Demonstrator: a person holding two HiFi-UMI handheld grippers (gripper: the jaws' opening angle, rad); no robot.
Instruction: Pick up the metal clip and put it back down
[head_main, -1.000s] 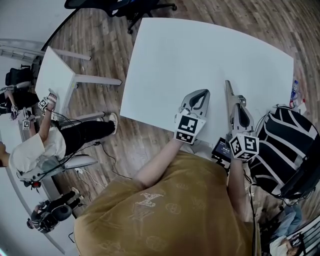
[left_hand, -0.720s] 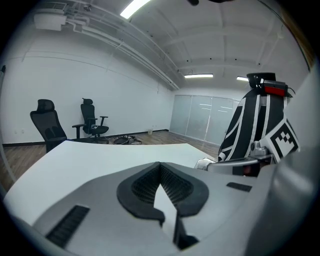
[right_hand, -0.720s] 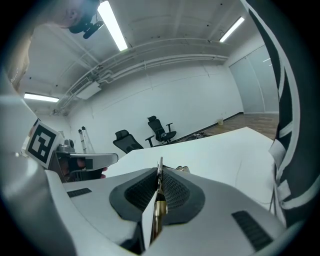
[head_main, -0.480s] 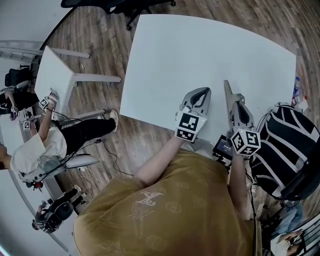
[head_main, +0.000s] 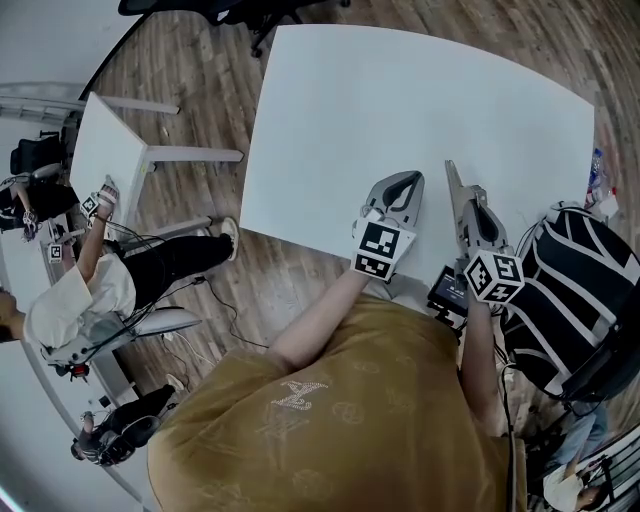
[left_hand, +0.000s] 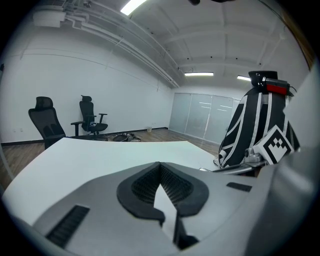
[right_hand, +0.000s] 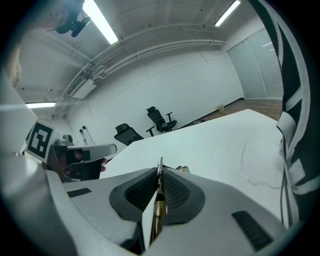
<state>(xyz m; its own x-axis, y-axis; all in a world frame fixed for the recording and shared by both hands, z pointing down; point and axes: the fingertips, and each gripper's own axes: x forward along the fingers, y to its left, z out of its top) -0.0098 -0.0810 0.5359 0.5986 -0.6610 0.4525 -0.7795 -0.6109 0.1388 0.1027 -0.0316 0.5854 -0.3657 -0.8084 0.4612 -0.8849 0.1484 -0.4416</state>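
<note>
I hold two grippers over one white table. My left gripper has its jaws pressed together at the tips, with nothing between them; my right gripper pinches the one metal clip, a thin plate standing on edge between the pads; whether it touches the table I cannot tell. One black-and-white striped backpack stands just beside the right gripper; two black office chairs stand beyond the table.
</note>
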